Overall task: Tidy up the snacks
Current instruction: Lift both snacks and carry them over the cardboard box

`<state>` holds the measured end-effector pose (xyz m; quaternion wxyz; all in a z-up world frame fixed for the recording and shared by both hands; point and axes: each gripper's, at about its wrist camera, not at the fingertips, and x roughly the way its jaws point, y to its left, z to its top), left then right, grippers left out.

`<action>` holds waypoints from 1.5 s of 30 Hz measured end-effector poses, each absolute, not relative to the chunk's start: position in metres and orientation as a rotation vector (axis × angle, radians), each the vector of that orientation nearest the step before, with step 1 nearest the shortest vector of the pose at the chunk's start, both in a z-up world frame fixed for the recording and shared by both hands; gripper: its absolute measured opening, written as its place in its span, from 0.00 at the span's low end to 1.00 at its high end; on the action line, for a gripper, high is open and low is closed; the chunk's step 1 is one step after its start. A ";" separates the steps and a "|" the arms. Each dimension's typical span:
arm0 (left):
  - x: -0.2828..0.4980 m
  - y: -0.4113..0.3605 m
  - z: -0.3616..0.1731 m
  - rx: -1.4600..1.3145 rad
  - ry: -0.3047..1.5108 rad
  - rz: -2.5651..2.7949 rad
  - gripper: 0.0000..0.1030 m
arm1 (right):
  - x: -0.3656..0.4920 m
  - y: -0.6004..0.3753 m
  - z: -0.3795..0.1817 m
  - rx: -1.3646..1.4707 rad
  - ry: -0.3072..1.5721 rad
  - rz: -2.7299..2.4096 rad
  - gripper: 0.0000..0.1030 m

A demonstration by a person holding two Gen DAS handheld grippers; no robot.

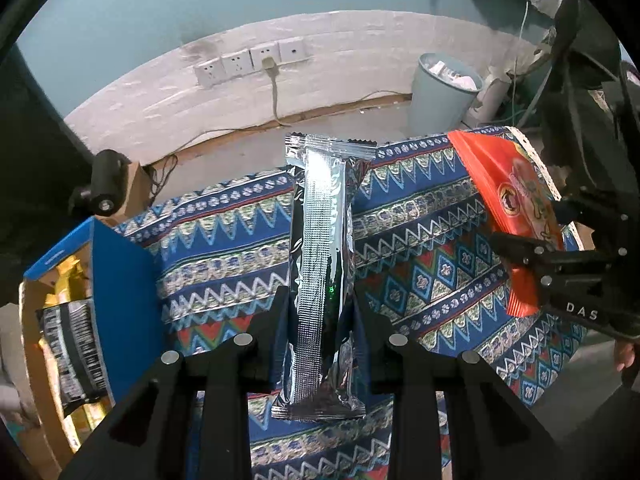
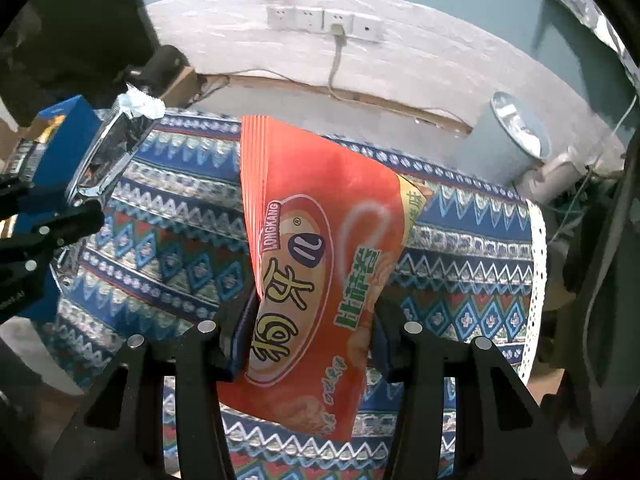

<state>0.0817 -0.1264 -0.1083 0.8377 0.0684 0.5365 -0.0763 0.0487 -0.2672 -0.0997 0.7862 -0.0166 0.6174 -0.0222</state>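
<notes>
My left gripper [image 1: 320, 316] is shut on a long silver foil snack pack [image 1: 322, 248] and holds it upright above the patterned tablecloth [image 1: 224, 240]. My right gripper [image 2: 314, 320] is shut on an orange snack bag [image 2: 316, 248] with LONGKANG print, held above the cloth. In the left wrist view the right gripper [image 1: 532, 240] and the orange bag [image 1: 508, 192] show at the right. In the right wrist view the left gripper [image 2: 60, 216] and the silver pack [image 2: 112, 148] show at the left.
A blue cardboard box [image 1: 120, 280] at the table's left holds gold and black snack packs [image 1: 76, 352]. A grey waste bin [image 1: 444, 92] stands on the floor behind the table. A wall with sockets [image 1: 252, 60] lies beyond. A black device [image 1: 104, 188] sits at back left.
</notes>
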 end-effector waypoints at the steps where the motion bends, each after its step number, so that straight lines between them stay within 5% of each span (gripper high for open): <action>1: 0.079 -0.123 -0.106 0.147 1.132 -0.158 0.28 | 0.049 -0.264 -0.097 -0.037 1.326 -0.041 0.46; 45: 0.010 0.100 -0.036 0.007 1.007 0.074 0.28 | 0.119 -0.047 -0.042 -0.138 1.232 0.318 0.46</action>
